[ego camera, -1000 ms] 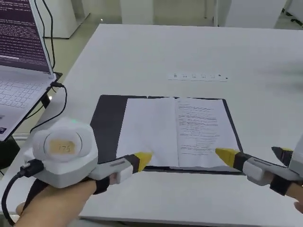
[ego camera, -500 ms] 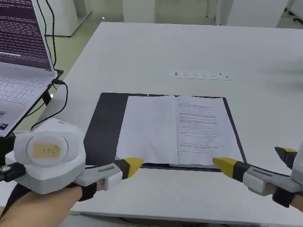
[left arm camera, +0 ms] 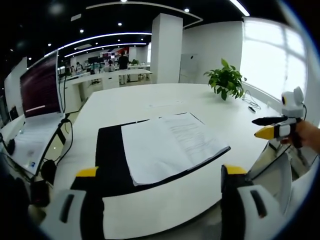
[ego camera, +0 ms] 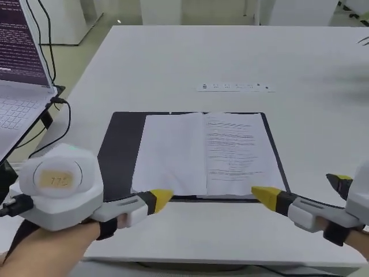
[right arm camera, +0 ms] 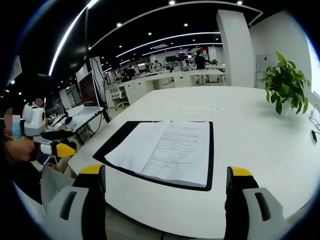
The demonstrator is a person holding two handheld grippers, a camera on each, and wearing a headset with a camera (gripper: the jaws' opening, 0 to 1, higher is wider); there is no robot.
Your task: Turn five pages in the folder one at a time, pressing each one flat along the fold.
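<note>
Folder [ego camera: 124, 150] is lying open, pages flat, on the table [ego camera: 230, 52]. Left gripper [left arm camera: 160, 172] and right gripper [right arm camera: 167, 170] are backing off the pages to the folder's near edge, jaws spread wide, gripping nothing.

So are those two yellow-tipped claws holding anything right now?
Nothing is held: the left gripper and the right gripper both have open, empty jaws, near the folder.

Both tongs have drawn back toward the person. The left tongs [left arm camera: 160, 172] and right tongs [right arm camera: 166, 171] have come off the folder's [ego camera: 120, 151] near edge and now hang at the counter's [ego camera: 190, 234] near rim.
</note>
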